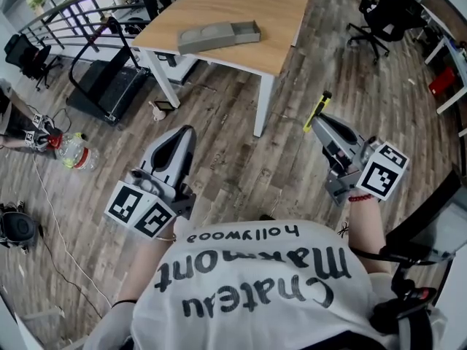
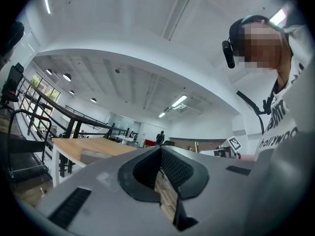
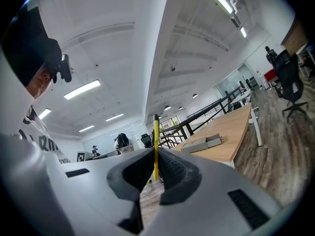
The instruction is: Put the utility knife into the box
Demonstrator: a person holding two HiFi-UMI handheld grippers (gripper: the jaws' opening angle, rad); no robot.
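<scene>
The person is standing on a wood-plank floor (image 1: pixel 233 152), well apart from the wooden bench (image 1: pixel 241 2), and is holding both tools out low in front of a white printed T-shirt (image 1: pixel 255 283). The right hand-held gripper (image 1: pixel 325 120) is pinching the yellow utility knife (image 1: pixel 317 112) between its jaws. The knife is sticking out beyond the tips and pointing towards the bench. In the right gripper view the knife (image 3: pixel 155 141) is standing as a thin yellow upright strip, clamped between the two dark ribbed pads of the right hand-held gripper (image 3: pixel 155 167). Beyond it, the bench (image 3: pixel 236 132) is carrying the flat grey box (image 3: pixel 202 143). The left hand-held gripper (image 1: pixel 187 131) is hanging over the floor with its jaws pressed together at the tips and nothing between them. In the left gripper view its pads are meeting in a ridge at the left hand-held gripper (image 2: pixel 160 151), with only a slit of floor showing lower down. In the head view the box (image 1: pixel 219 35) is lying near the front edge of the bench, with an open-topped section showing at its right end. A treadmill (image 1: pixel 106 86) is standing to the left of the bench, a plastic bottle (image 1: pixel 76 155) is lying on the floor nearer the left edge, and a black office chair (image 1: pixel 379 17) is sitting at the upper right.
</scene>
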